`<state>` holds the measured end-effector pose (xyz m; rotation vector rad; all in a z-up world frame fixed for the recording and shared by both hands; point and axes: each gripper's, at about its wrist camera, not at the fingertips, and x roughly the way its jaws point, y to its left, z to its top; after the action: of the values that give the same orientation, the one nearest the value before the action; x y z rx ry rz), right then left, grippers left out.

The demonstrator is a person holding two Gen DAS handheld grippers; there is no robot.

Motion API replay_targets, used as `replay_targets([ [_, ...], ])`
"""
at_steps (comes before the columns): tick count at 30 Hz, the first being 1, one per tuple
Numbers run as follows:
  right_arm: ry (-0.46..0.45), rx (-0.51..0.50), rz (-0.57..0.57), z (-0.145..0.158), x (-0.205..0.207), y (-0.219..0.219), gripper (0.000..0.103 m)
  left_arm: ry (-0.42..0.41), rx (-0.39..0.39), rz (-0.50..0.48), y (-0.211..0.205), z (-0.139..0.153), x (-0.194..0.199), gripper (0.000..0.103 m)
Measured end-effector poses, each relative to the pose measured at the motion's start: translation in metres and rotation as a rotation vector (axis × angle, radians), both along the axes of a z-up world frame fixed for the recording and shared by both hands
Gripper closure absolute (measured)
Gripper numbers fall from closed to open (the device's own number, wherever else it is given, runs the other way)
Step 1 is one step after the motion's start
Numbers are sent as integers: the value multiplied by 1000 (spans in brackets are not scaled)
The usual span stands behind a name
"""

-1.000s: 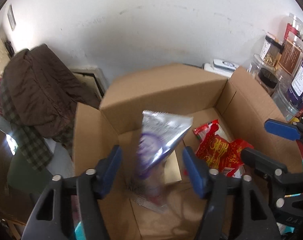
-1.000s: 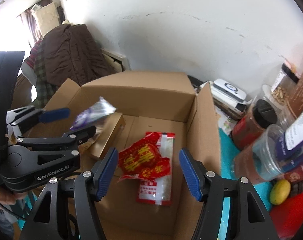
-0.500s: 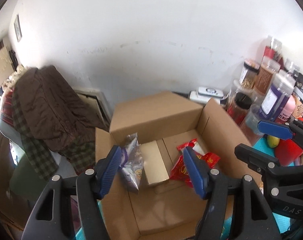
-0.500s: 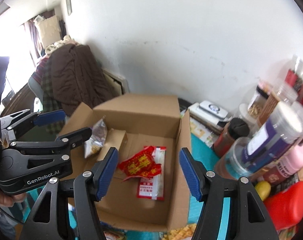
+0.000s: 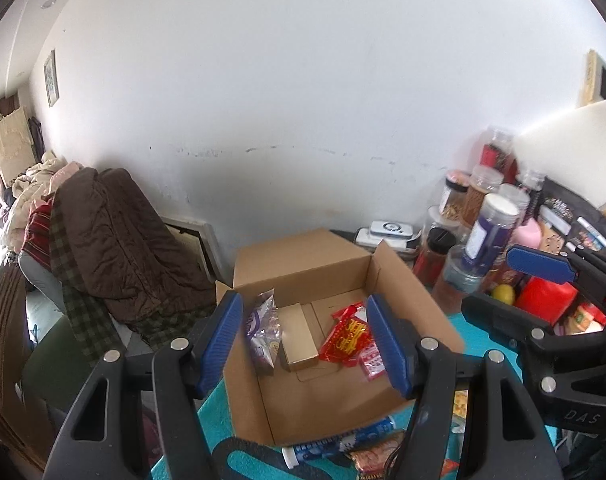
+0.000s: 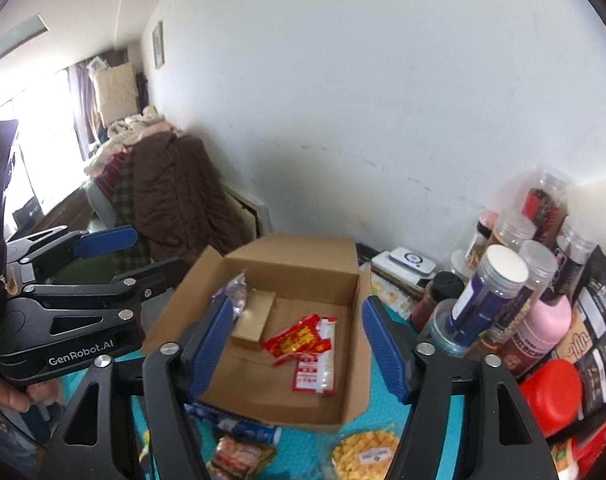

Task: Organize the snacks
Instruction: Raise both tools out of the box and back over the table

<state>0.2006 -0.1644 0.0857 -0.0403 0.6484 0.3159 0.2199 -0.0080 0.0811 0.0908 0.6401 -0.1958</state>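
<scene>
Both grippers empty: left gripper [image 5: 305,340] jaws apart, right gripper [image 6: 297,346] jaws just opened wider. Cardboard box [image 6: 291,252] lies ahead; blue tube snack [image 5: 339,442] lies crosswise below the left gripper, nearer it.

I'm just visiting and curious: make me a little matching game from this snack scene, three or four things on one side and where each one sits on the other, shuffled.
Things:
1. silver and purple packet
2. red snack packet
3. blue tube
4. red-lidded jar

Places:
A. on the teal cloth, just outside the near wall of the cardboard box
B. leaning against the left inner wall of the box
C. among the jars to the right of the box
D. flat on the box floor, right of the small tan carton

Pairs: 1-B, 2-D, 3-A, 4-C
</scene>
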Motion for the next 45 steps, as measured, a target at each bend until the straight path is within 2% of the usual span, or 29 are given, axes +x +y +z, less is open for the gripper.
replay_targets([
  [10,-70,11,-7,23,-54,-3,30,-67,-30,-14,6,23,-55,38],
  [12,-85,10,-8,27,-64,-4,29,-82,-35,-16,8,26,-65,26],
  [13,-93,11,-10,29,-69,-4,28,-93,-38,-15,9,27,-70,24],
  [22,-137,26,-15,30,-115,-8,20,-125,-53,-40,13,23,-115,23],
  [33,-151,14,-18,6,-160,1,20,-89,-55,-88,18,-2,-152,23],
  [45,-75,45,-8,-39,-188,10,20,-34,-60,-126,24,-37,-184,23],
])
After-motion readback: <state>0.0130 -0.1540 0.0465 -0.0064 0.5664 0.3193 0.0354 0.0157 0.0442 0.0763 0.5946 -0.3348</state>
